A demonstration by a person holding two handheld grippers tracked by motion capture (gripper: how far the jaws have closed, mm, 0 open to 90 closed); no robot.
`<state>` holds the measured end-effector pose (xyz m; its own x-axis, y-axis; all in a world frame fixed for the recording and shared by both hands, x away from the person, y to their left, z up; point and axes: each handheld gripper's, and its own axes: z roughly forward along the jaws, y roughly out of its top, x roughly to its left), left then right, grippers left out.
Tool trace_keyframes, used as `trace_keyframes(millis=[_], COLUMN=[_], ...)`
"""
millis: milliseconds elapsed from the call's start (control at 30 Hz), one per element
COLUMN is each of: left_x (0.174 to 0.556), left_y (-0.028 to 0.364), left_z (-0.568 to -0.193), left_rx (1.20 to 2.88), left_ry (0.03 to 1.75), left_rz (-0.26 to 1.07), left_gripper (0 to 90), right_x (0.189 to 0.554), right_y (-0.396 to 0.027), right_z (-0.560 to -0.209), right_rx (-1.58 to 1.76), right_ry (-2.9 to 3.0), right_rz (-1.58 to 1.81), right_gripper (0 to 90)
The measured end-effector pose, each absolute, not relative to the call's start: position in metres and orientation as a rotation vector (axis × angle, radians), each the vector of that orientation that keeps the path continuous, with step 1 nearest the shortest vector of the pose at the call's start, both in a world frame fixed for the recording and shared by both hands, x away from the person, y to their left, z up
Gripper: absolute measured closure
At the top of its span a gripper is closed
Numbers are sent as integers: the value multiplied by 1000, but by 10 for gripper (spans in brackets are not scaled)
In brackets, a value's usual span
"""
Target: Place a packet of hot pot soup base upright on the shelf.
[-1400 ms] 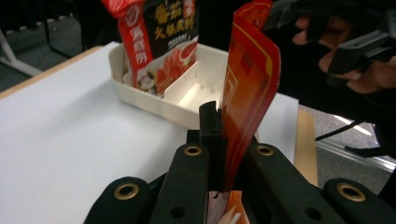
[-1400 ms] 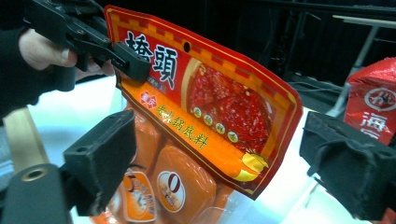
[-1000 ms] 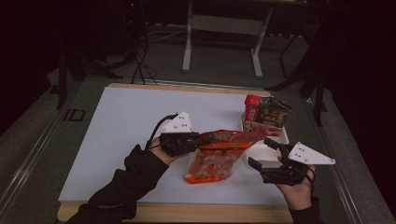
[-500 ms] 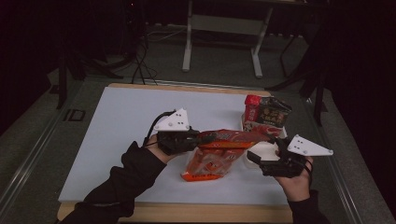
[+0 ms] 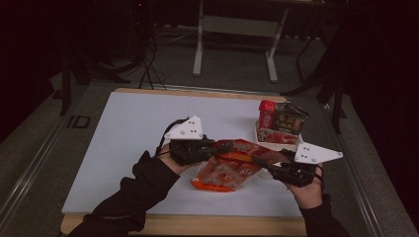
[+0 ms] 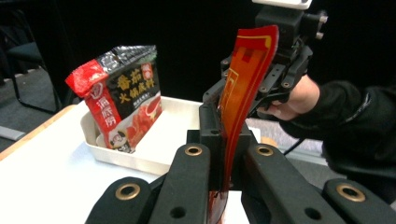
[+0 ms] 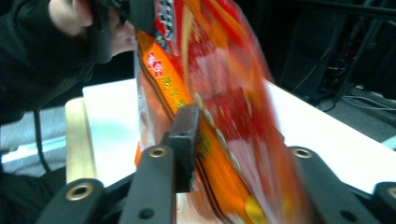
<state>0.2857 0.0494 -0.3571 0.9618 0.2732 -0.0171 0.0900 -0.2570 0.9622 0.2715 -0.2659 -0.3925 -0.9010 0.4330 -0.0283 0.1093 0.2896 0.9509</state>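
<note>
Orange packet (image 5: 228, 169) gripped at both ends above the table.
Left gripper (image 5: 223, 147) clamps one end; right gripper (image 5: 261, 163), jaws just closing, pinches the other; next, carry it steadily toward the tray (image 5: 276, 138).

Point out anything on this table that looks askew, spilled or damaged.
Nothing is spilled or torn. The red-and-black sauce packet leans tilted against the wall of the white rectangular tray rather than lying flat. The orange-red plastic food pouch hangs off the table, stretched between the left gripper and right gripper, both clamped on it.
</note>
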Motion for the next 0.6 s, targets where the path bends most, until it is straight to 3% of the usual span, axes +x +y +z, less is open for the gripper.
trace_keyframes(millis=[100, 400, 600], left_x=[289, 290, 293], left_y=[53, 63, 65], left_z=[-358, -360, -361], left_rx=[1829, 1761, 1726], left_ry=[282, 272, 292], left_rz=[165, 159, 133], left_gripper=[899, 888, 825], right_x=[272, 268, 268], right_y=[-262, -258, -256], right_z=[-393, -378, -366], right_rx=[456, 494, 504], right_ry=[2351, 2365, 2367], right_rz=[1646, 1703, 1672], right_gripper=[897, 900, 900])
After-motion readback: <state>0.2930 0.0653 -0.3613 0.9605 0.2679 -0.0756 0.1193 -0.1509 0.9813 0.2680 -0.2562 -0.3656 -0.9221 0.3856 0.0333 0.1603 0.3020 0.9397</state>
